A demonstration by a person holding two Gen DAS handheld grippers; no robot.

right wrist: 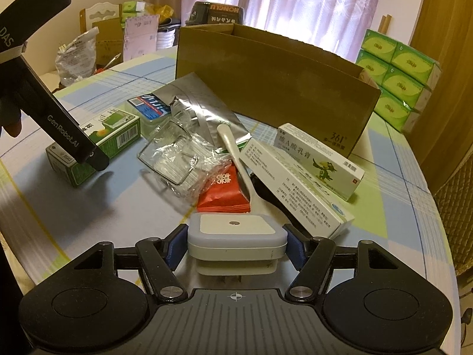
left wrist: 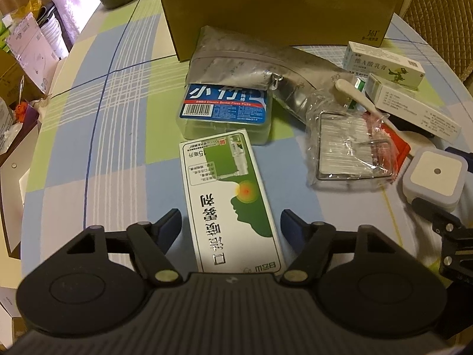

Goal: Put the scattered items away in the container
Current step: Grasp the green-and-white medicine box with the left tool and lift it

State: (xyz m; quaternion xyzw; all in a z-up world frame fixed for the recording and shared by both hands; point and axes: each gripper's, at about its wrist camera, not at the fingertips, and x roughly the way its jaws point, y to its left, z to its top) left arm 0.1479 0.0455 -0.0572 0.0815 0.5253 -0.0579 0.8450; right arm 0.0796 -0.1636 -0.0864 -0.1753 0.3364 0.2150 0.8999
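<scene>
My left gripper (left wrist: 231, 222) stands open over a green and white medicine box (left wrist: 230, 195) lying flat on the checked tablecloth, one finger on each side with a small gap. My right gripper (right wrist: 236, 242) is shut on a square white and grey night light (right wrist: 236, 233), both blue pads pressed against its sides. The night light (left wrist: 434, 174) also shows at the right of the left wrist view. The open cardboard box (right wrist: 266, 88) stands behind the scattered items, and its front wall (left wrist: 280, 9) fills the top of the left wrist view.
Between the grippers and the box lie a floss pick case (left wrist: 224, 109), a silver foil pouch (left wrist: 236, 65), a plastic-wrapped wire rack (right wrist: 174, 153), a red packet (right wrist: 224, 189), a white spoon (right wrist: 239, 153) and two long white cartons (right wrist: 322, 159). Tissue packs (right wrist: 396, 82) are stacked at the right.
</scene>
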